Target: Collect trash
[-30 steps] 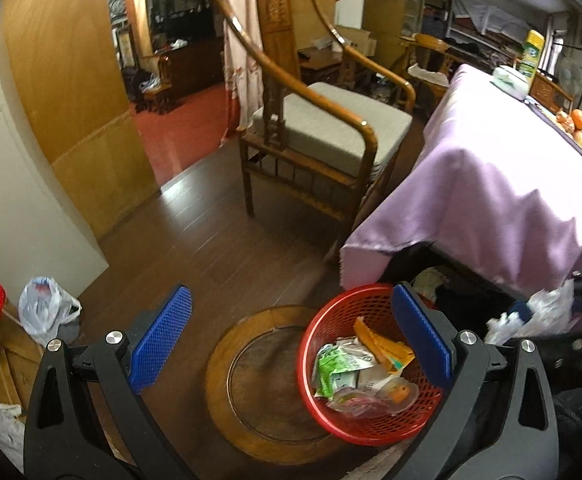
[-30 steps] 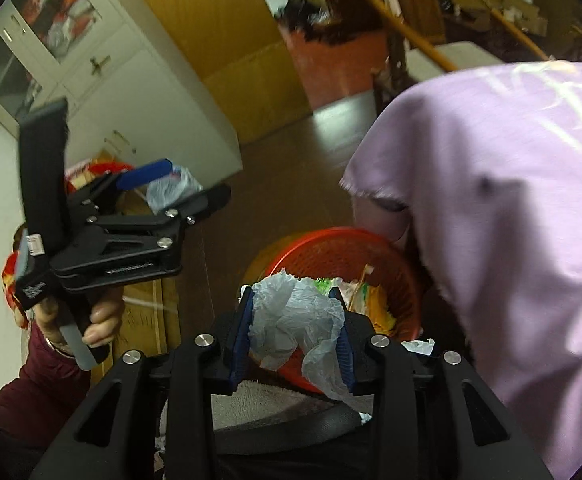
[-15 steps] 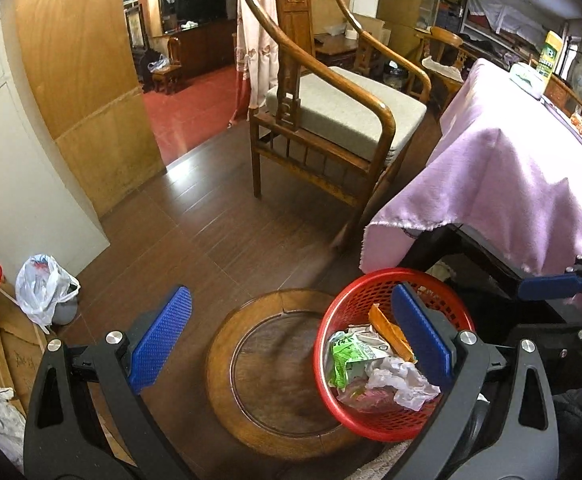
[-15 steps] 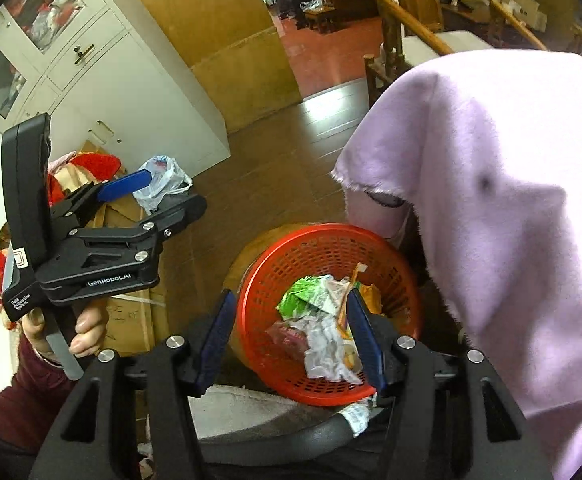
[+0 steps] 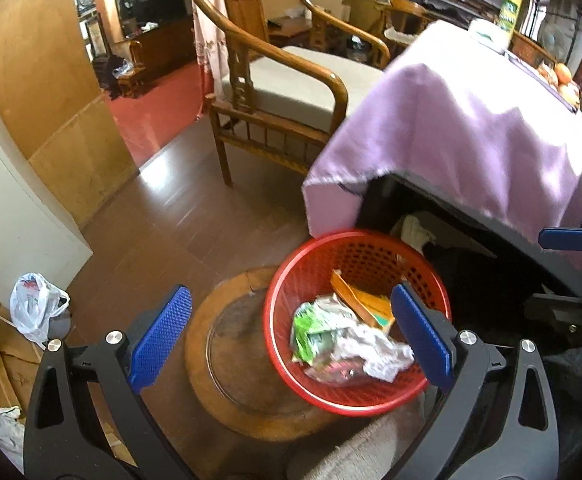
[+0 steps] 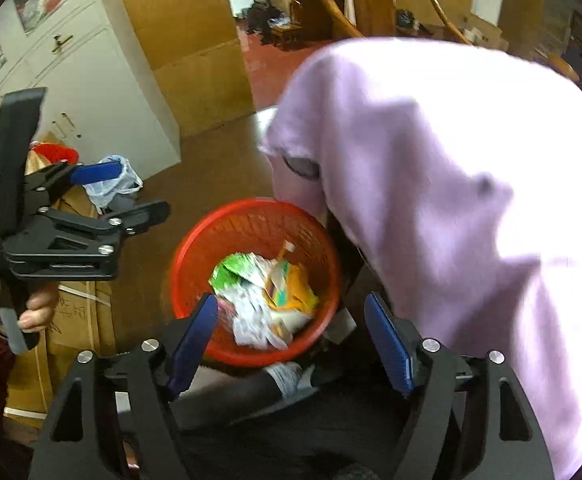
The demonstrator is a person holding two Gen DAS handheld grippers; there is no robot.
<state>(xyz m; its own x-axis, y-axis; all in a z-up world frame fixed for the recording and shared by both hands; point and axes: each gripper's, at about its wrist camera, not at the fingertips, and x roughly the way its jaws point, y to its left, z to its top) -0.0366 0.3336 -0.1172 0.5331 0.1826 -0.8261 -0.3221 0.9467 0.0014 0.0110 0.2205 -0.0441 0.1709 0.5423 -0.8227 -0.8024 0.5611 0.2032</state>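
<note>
Trash [image 5: 347, 340] lies heaped inside a red mesh basket [image 5: 323, 256], which sits on the dark wood floor [image 5: 179, 220] at the corner of a draped table. Largest in both views is that table's lilac cloth [image 5: 471, 128], hanging over the corner just above the basket's far rim; in the right wrist view the same cloth [image 6: 451, 200] fills most of the right side. Behind it a wooden armchair [image 5: 283, 80] with a pale seat cushion stands on the floor, and a white cabinet [image 6: 91, 80] lines the wall on the left. A round wooden disc [image 5: 231, 352] lies flat on the floor, partly under the basket's left edge.

The basket [image 6: 195, 240] holds a crumpled white paper, a green wrapper and an orange packet [image 5: 363, 300] that leans against its inner wall.

The left gripper [image 5: 291, 336] hovers above the basket and disc with its blue pads spread wide, holding nothing; the right wrist view shows it [image 6: 123, 190] from the side, gripped by a hand [image 6: 31, 308] in a dark red sleeve. The right gripper [image 6: 295, 340] hangs over the basket's near rim, likewise released, pads well apart and empty.

A knotted white plastic bag [image 5: 35, 308] rests near the cabinet's foot. On the tabletop stand a yellow-green container [image 5: 511, 4] and a few oranges [image 5: 563, 76].
</note>
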